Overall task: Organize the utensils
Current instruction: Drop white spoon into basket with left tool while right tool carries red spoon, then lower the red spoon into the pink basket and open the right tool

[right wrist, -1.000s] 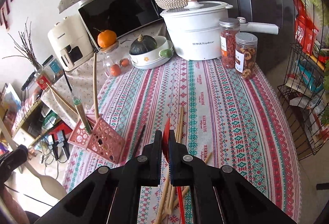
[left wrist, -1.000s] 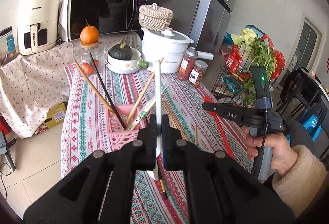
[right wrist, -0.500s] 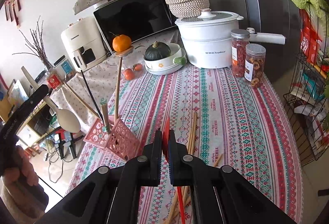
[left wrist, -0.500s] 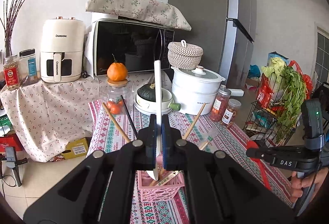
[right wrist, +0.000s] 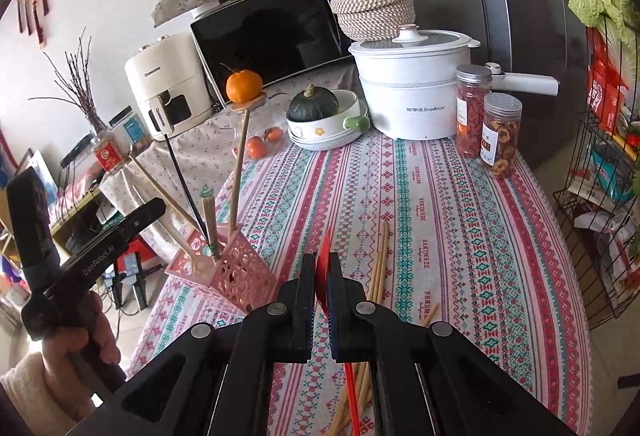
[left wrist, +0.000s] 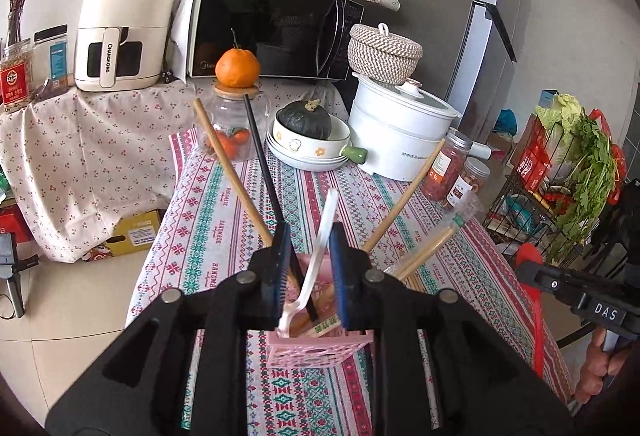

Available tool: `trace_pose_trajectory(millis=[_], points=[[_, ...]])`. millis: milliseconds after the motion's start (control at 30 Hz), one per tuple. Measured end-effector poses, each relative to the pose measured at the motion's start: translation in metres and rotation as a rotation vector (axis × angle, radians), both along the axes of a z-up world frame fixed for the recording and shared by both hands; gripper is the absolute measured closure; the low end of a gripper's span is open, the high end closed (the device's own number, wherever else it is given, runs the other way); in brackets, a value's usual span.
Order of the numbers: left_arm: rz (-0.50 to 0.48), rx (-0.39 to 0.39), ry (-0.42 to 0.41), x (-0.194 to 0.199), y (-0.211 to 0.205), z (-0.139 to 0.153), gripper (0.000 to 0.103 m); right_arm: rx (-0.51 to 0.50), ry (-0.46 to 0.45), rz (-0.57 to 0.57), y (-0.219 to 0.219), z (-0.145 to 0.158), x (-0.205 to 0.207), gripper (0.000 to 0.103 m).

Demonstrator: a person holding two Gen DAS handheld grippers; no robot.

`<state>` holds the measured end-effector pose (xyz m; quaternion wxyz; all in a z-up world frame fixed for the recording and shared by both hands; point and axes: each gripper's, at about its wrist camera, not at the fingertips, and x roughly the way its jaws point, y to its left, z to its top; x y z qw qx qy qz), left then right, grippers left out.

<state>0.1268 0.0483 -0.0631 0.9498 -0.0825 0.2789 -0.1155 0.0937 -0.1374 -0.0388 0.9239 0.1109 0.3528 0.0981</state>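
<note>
Your left gripper (left wrist: 306,268) hangs over the pink basket (left wrist: 320,350), and its jaws have just been opening. The blue ribbed pads (left wrist: 280,264) stand apart with the white plastic spoon (left wrist: 316,264) loose between them. The spoon stands nearly upright: its bowl is down inside the basket at the near left corner, and its thin flat handle rises and leans slightly right, away from you. I cannot tell whether the handle brushes a pad.

The basket is a square plastic crate with latticed walls, sitting near the table's left edge on the woven-patterned cloth (right wrist: 440,220). Out of it fan long thin sticks: a wooden chopstick (left wrist: 228,172) tilted up-left, a black chopstick (left wrist: 262,160) beside it, another wooden one (left wrist: 404,196) leaning up-right, and a pair in a clear wrapper (left wrist: 432,248) leaning lower to the right.

Further right, your right gripper (right wrist: 322,278) has its fingers pressed together on a thin red plastic utensil (right wrist: 322,268), held edge-on, its long axis running from the tip ahead of the pads back under the gripper. Bare wooden chopsticks (right wrist: 380,260) lie flat on the cloth just right of it, pointing away from you.
</note>
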Motion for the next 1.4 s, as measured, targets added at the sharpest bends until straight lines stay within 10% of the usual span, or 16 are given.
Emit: trace_pose_trajectory(millis=[400,1000,1400], points=[[-0.003,0.013,0.202,-0.024,0.029,0.018,0.031,0.089,-0.224,0.021,0.04,0.05,-0.012,0.098],[0.049,0.112,0.362,-0.034,0.083,0.007,0.025,0.234,-0.581,-0.207,0.13,0.06,0.024,0.098],[0.039,0.107,0.403,-0.019,0.095,-0.003,0.025,0.169,-0.642,-0.394,0.15,0.033,0.047,0.097]])
